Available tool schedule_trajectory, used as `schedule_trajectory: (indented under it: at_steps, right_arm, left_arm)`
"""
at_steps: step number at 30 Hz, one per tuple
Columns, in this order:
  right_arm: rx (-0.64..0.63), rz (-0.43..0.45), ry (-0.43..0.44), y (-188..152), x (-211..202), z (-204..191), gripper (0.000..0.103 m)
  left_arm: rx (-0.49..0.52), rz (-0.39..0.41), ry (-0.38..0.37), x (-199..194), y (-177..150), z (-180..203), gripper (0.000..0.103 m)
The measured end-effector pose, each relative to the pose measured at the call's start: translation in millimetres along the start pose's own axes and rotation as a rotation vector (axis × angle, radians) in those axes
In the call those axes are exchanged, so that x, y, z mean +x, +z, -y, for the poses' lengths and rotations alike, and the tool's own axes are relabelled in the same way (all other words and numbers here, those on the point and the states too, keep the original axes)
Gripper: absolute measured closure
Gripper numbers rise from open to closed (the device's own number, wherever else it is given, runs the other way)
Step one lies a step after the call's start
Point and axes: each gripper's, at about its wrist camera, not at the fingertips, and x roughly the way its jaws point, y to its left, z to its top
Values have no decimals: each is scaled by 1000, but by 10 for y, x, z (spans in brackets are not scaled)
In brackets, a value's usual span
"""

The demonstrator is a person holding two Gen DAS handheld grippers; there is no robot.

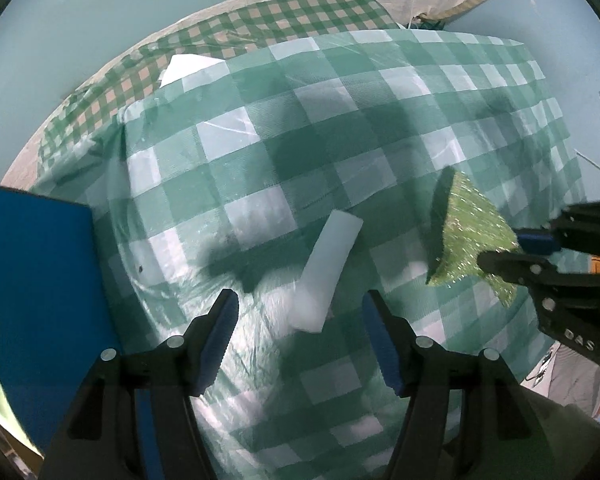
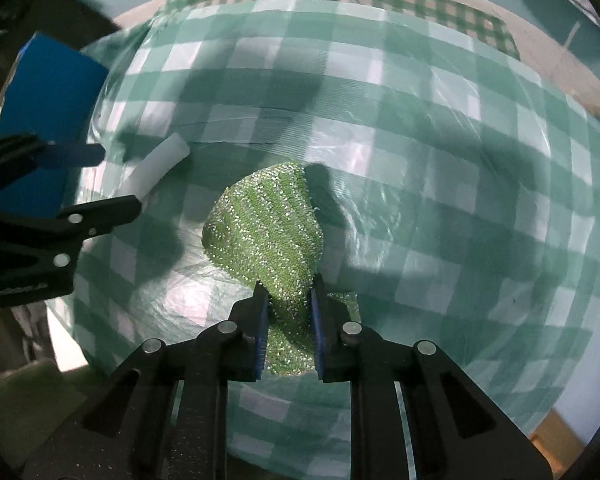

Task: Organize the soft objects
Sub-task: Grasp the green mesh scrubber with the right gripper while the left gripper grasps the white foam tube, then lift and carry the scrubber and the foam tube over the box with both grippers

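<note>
Count, both views together:
- Green glittery scrubber (image 2: 266, 228): one.
- White foam block (image 1: 327, 276): one, oblong.
- Blue box (image 1: 36, 292): one, at the desk's edge.
- Large-check green-and-white cloth (image 1: 340, 128): one, covering the desk.
- Small-check green-and-tan cloth (image 1: 260, 24): one, partly under the first.
- Hand-held grippers: two, left hand-held gripper (image 1: 300, 340) and right hand-held gripper (image 2: 288, 312).

Dim teal-tinted light, dark shadows and glare on the checked cloth (image 1: 260, 184), fisheye-bent edges, right view blurred.
</note>
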Motion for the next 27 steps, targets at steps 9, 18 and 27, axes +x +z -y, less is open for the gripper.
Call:
schedule_trajectory:
  at_steps: [9, 18, 27]
  right_arm:
    - [40, 36, 12, -152, -44, 10, 87]
    - [40, 50, 9, -122, -110, 25, 87]
    - [29, 71, -3, -124, -262, -39, 87]
  left_arm:
    - [12, -20, 1, 116, 83, 23, 82]
    - [47, 22, -25, -6, 3, 80, 90]
    - [13, 55, -27, -216, -131, -20, 90]
